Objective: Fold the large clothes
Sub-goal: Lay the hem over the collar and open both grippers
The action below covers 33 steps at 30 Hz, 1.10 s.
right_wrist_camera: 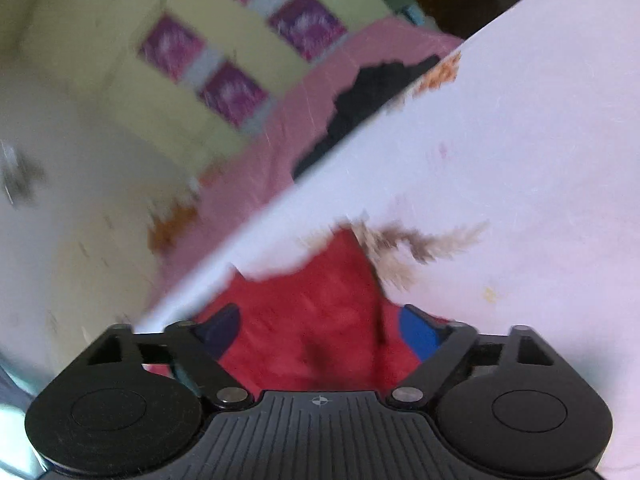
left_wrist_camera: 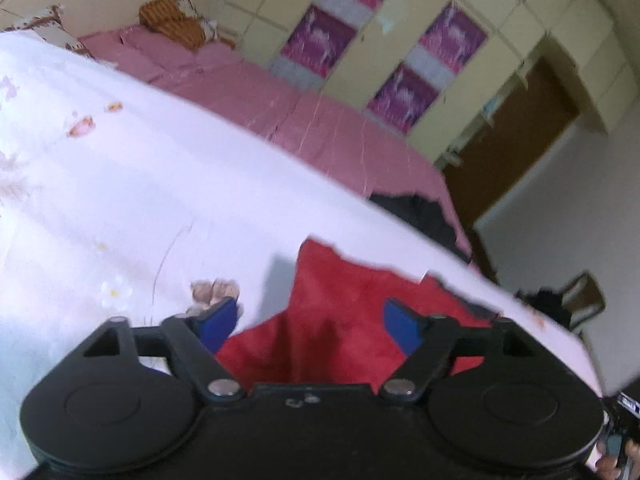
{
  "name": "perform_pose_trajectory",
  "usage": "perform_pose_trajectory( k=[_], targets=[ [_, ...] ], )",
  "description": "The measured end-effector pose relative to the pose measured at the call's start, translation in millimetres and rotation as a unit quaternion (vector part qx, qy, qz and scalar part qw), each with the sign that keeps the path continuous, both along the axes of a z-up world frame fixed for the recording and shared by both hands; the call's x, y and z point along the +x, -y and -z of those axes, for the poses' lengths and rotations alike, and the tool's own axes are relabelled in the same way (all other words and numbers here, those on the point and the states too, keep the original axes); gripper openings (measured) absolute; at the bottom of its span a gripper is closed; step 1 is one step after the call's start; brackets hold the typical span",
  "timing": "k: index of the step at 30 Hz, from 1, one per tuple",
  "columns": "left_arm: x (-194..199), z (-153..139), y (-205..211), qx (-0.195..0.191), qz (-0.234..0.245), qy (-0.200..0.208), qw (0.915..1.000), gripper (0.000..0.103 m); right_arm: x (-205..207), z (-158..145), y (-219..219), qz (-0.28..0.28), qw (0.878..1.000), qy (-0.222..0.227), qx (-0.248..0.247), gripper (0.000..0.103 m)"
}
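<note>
Lying at six o'clock on the white floral bedsheet (left_wrist_camera: 120, 168), the soft red fleece garment (left_wrist_camera: 340, 320) sits between wide-spread, empty left gripper (left_wrist_camera: 312, 324) and right gripper (right_wrist_camera: 316, 328), seemingly released for folding.

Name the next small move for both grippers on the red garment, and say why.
Probably lift both clear: the left gripper and right gripper stand open over the red garment, pads not pressing it, on the white floral sheet.

A red fleecy garment (left_wrist_camera: 344, 320) is lying rumpled at six o'clock, spreading over the white floral sheet (left_wrist_camera: 120, 184).
</note>
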<state>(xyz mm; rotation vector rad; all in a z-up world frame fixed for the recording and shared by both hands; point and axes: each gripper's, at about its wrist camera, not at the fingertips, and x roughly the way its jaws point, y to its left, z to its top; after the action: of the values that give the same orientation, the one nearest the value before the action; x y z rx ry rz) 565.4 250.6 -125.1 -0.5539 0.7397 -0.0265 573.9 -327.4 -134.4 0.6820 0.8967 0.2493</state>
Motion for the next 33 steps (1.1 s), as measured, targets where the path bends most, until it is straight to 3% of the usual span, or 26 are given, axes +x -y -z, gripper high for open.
perform_pose_trajectory(
  k=[2,3,4,5,6,7,8,11,13,15,17,18,19,22,24,26,27,29,31,33],
  targets=[
    [4,5,6,0.012,0.019,-0.017,0.9996,0.055,3,10,-20,-0.027,0.998,-0.006,-0.059,0.075],
    [6,9,11,0.026,0.031,-0.024,0.9989,0.049,3,15,-31,-0.042,0.995,-0.007,-0.089,0.07],
    [9,12,17,0.043,0.047,-0.03,0.9975,0.033,0,18,-40,-0.057,0.992,-0.006,-0.109,0.049],
    [11,14,18,0.054,0.059,-0.03,0.9963,0.02,-1,20,-48,-0.073,0.99,-0.003,-0.124,0.037],
    [10,13,23,0.067,0.065,-0.025,0.9953,0.017,-1,20,-52,-0.078,0.988,0.002,-0.135,0.017],
    [13,6,29,0.083,0.067,-0.013,0.9943,0.009,-2,18,-54,-0.079,0.986,0.01,-0.147,0.005],
    [11,0,32,0.09,0.067,0.004,0.9937,0.006,-5,13,-55,-0.076,0.985,0.028,-0.149,0.002],
    [7,-25,39,0.114,0.069,0.069,0.9886,0.005,-17,-6,-51,-0.055,0.982,0.089,-0.156,0.002],
    [12,-33,44,0.128,0.071,0.09,0.985,0.005,-19,-9,-51,-0.047,0.979,0.11,-0.163,0.002],
    [23,-31,52,0.145,0.077,0.084,0.9829,0.005,-14,-3,-54,-0.041,0.977,0.104,-0.179,0.002],
    [36,-15,62,0.183,0.089,0.048,0.9778,0.005,-4,19,-61,-0.052,0.975,0.059,-0.208,0.002],
    [41,0,64,0.189,0.097,0.023,0.9769,0.005,0,34,-64,-0.062,0.973,0.027,-0.221,0.002],
    [45,15,67,0.191,0.106,0.002,0.9759,0.006,-1,43,-65,-0.065,0.974,0.023,-0.217,0.002],
    [38,20,76,0.219,0.102,0.01,0.9704,0.008,-4,45,-61,-0.054,0.977,0.014,-0.203,0.002],
    [29,13,78,0.234,0.093,0.01,0.9678,0.025,-6,38,-60,-0.045,0.977,0.006,-0.208,0.004],
    [8,-5,78,0.259,0.06,0.026,0.9637,0.071,-25,16,-54,-0.015,0.972,0.03,-0.233,0.051],
    [-9,-15,78,0.268,0.045,0.045,0.9613,0.074,-43,4,-52,-0.009,0.969,0.071,-0.238,0.078],
    [-48,-39,85,0.279,0.017,0.063,0.9581,0.07,-77,-11,-59,-0.045,0.967,0.105,-0.229,0.077],
    [-87,-54,97,0.229,0.024,0.087,0.9692,0.07,-105,-18,-73,-0.08,0.967,0.121,-0.208,0.063],
    [-108,-54,118,0.207,0.05,0.096,0.9723,0.071,-130,-17,-97,-0.117,0.966,0.133,-0.189,0.063]
  ],
)
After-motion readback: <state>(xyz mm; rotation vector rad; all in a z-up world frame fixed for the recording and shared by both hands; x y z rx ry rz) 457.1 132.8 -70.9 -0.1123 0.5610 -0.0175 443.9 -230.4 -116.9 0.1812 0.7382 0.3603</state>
